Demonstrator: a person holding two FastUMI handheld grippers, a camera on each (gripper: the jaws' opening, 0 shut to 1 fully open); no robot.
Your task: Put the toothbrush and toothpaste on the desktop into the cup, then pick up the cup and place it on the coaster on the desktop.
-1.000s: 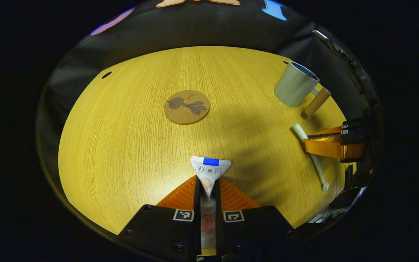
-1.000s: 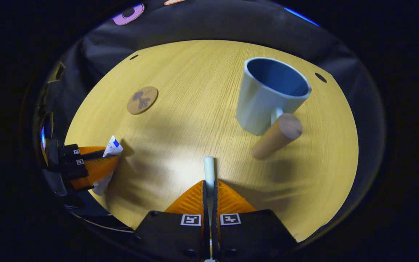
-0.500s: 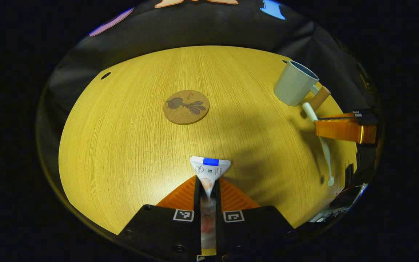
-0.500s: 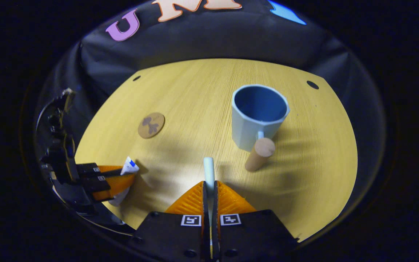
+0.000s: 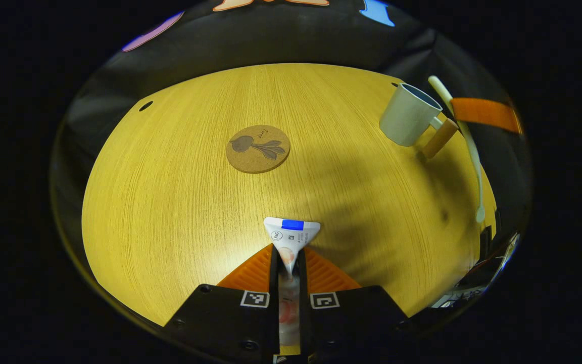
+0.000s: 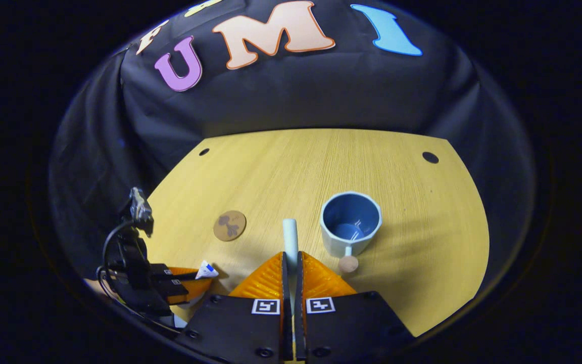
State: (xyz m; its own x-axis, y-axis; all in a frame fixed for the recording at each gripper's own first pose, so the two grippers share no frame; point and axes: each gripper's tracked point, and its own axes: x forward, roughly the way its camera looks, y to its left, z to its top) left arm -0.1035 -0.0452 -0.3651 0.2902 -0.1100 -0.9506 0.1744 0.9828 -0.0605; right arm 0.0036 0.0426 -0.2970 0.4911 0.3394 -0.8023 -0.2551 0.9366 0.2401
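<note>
My left gripper [image 5: 289, 263] is shut on the white toothpaste tube [image 5: 291, 233], whose flat crimped end sticks out ahead of the fingers, low over the wooden desktop [image 5: 180, 192]. My right gripper [image 6: 291, 260] is shut on the pale toothbrush [image 6: 289, 236] and holds it high above the desk, left of the cup [image 6: 350, 224]. The cup is pale blue with a wooden peg handle [image 6: 347, 264] and stands upright and empty. In the left gripper view the cup [image 5: 408, 121] stands at the far right, with the toothbrush [image 5: 465, 141] held in the air beside it. The round cork coaster [image 5: 258, 148] lies mid-desk.
The black cloth wall [image 6: 281, 96] closes the back of the booth. Small dark holes [image 6: 430, 157] mark the desk's far corners. In the right gripper view the left gripper [image 6: 185, 288] with the tube sits at lower left, with a cable and a bracket [image 6: 137, 212] above it.
My right gripper has risen well above the desk with the toothbrush, so the cup and coaster look smaller and farther below. The left gripper has stayed still, holding the toothpaste.
</note>
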